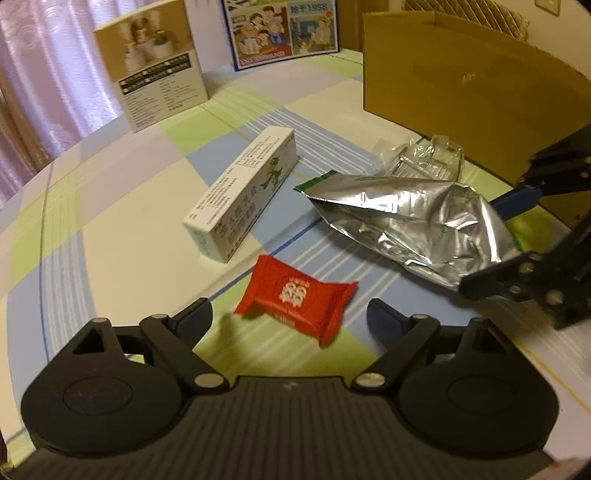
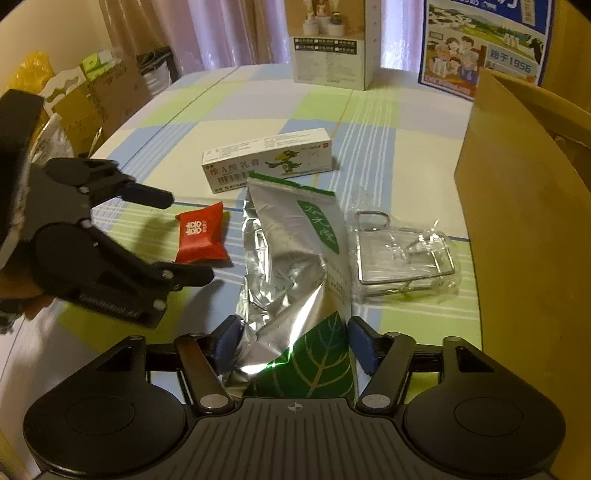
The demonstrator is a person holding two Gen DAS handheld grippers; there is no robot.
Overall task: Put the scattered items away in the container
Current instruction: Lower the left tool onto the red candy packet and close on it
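Left gripper (image 1: pixel 290 321) jaws spread wide, nothing clamped. The red candy packet (image 1: pixel 295 299) lies on the checked tablecloth (image 1: pixel 122 236) in the gap between the 2 blue pads, slightly ahead of them; pads look clear of it on both sides. In the right wrist view the same gripper (image 2: pixel 192 236) comes in from the left, 1 finger above and 1 below the packet (image 2: pixel 201 236), both tips just beside it.

Right gripper (image 2: pixel 293 345) is closed on the near end of the silver foil pouch (image 2: pixel 291 258). Both blue pads (image 2: pixel 231 343) press into the crumpled foil beside the green leaf print. Pouch runs away from the camera; its green-edged far end sits just in front of the white ointment box (image 2: pixel 269 160). From the left wrist view the right gripper (image 1: pixel 495 243) enters at the right edge with the pouch (image 1: pixel 417 221) end between its fingers; whether the pouch is off the cloth is hard to say, the frame is soft there.

Clear plastic bag with a wire rack inside (image 2: pixel 402 251) lies right of the pouch, touching or nearly so. The brown cardboard container (image 2: pixel 524 229) stands at the right, just beyond that bag. The ointment box (image 1: pixel 243 195) lies flat, left of the pouch and apart from the packet.

Far edge of the table: 1 white product box (image 1: pixel 155 70), 1 blue-bordered cartoon carton (image 1: pixel 280 29), both upright.
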